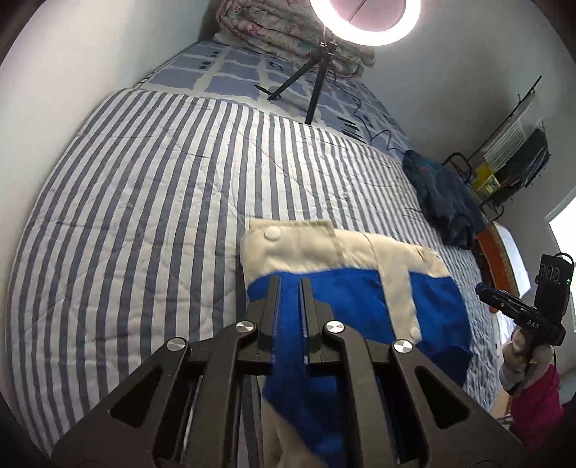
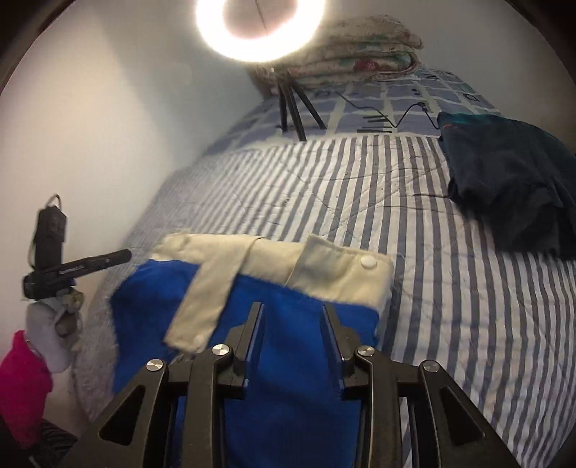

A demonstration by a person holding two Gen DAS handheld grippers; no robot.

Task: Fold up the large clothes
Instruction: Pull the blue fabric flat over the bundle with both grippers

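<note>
One blue-and-cream garment is pinched by the nearly closed left gripper and clamped by the half-open right gripper; one dark garment lies at the right edge of the striped bed.

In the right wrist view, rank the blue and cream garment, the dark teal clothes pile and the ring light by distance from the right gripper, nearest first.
1. Blue and cream garment, between the right gripper's fingers.
2. Dark teal clothes pile, farther up the bed, at right.
3. Ring light, at the far end, top.

A lit ring light at the top of both views blows out to white glare and washes the wall beside it. Fisheye bending curves the striped bedspread and darkens the corners. The blue garment's edges smear with motion blur.
</note>
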